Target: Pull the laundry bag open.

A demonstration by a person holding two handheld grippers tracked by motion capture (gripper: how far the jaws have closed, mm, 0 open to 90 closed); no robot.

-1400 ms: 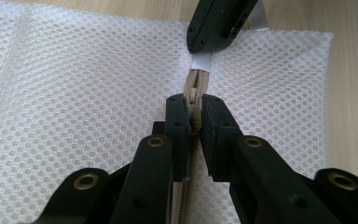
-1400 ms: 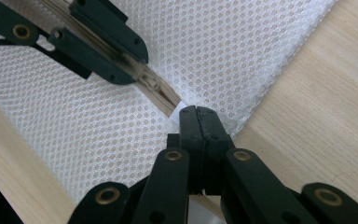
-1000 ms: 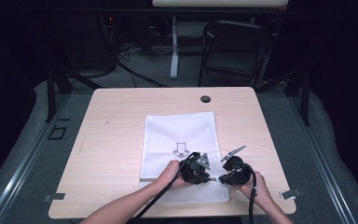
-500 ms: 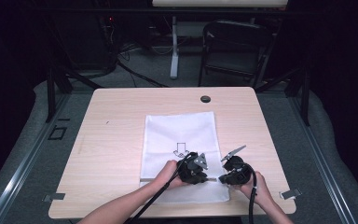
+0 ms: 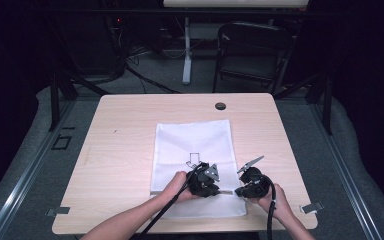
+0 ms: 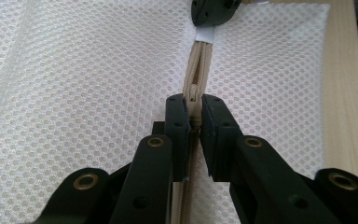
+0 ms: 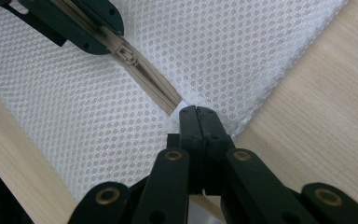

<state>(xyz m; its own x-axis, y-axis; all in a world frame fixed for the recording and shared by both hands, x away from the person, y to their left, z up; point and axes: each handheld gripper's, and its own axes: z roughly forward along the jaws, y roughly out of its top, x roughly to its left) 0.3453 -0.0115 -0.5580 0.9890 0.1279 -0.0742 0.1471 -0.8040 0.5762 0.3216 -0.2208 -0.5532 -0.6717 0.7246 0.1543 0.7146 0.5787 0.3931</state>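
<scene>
A white mesh bag (image 5: 192, 142) lies flat on the wooden table (image 5: 125, 150), with a beige zipper (image 6: 198, 65) running along its near end. My left gripper (image 6: 193, 111) is shut on the zipper slider (image 6: 194, 93). In the high view the left gripper (image 5: 216, 190) points right, toward the right gripper (image 5: 236, 191). My right gripper (image 7: 196, 114) is shut on the white tab at the zipper's end (image 7: 182, 105), at the bag's corner. The slider (image 7: 127, 55) sits a short way up the zipper from that tab, in the left gripper's jaws.
A round cable hole (image 5: 220, 106) lies near the table's far edge. A folding chair (image 5: 247, 50) and a stand leg (image 5: 186, 55) stand beyond the table. Bare wood runs left and right of the bag. Cables trail from both grippers toward the near edge.
The left gripper has edged slightly left along the zipper. The right gripper has held still on the tab.
</scene>
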